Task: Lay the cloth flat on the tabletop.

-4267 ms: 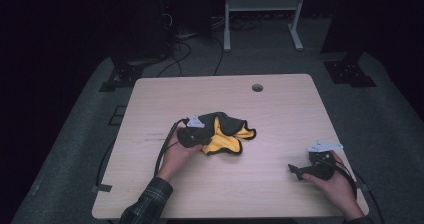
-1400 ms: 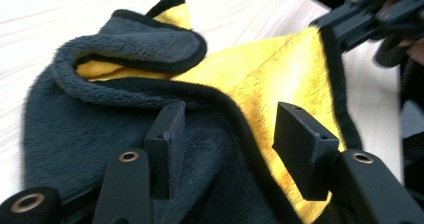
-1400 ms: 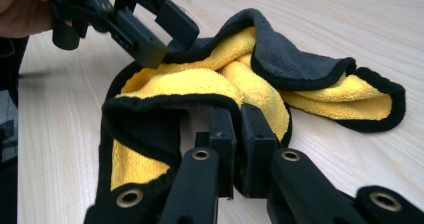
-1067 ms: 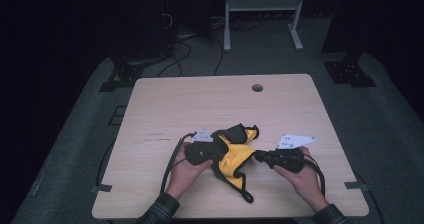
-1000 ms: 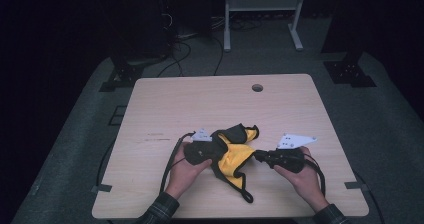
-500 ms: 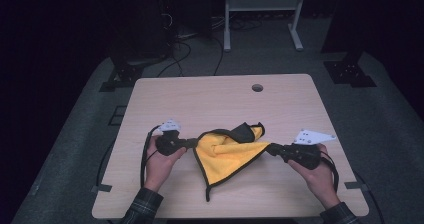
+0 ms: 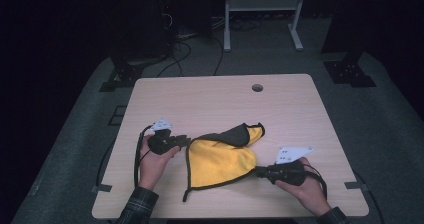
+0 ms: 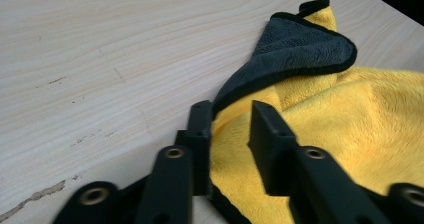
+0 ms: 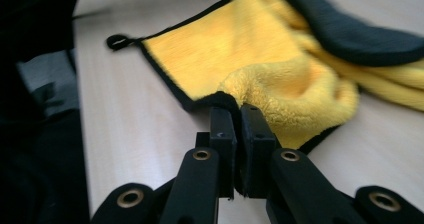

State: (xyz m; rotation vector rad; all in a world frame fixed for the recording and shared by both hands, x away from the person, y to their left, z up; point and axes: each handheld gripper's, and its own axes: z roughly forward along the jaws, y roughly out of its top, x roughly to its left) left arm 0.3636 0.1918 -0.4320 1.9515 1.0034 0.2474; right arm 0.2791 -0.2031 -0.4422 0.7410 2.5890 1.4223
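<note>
A yellow cloth [image 7: 220, 159] with a dark grey back and black hem lies spread on the wooden table [image 7: 225, 104], its far corner folded over grey side up. My left gripper [image 7: 186, 142] is at the cloth's left corner. Its jaws have just been opening, and in the left gripper view [image 8: 232, 109] the yellow cloth [image 8: 350, 114] lies loose between them. My right gripper [image 7: 256, 171] is shut on the cloth's right edge. In the right gripper view [image 9: 236, 109] a bunched fold of cloth [image 9: 240, 49] is pinched between the pads.
A round cable hole [image 7: 257, 87] sits near the table's far edge. Beyond the table, cables [image 7: 190, 39] lie on the dark floor beside a white stand [image 7: 260, 4]. Bare wood stretches behind the cloth and along both sides.
Both grippers pulled apart and spread the cloth open. Since half a second ago the left jaws have opened off the corner, and the right gripper has drawn its edge toward the near side.
</note>
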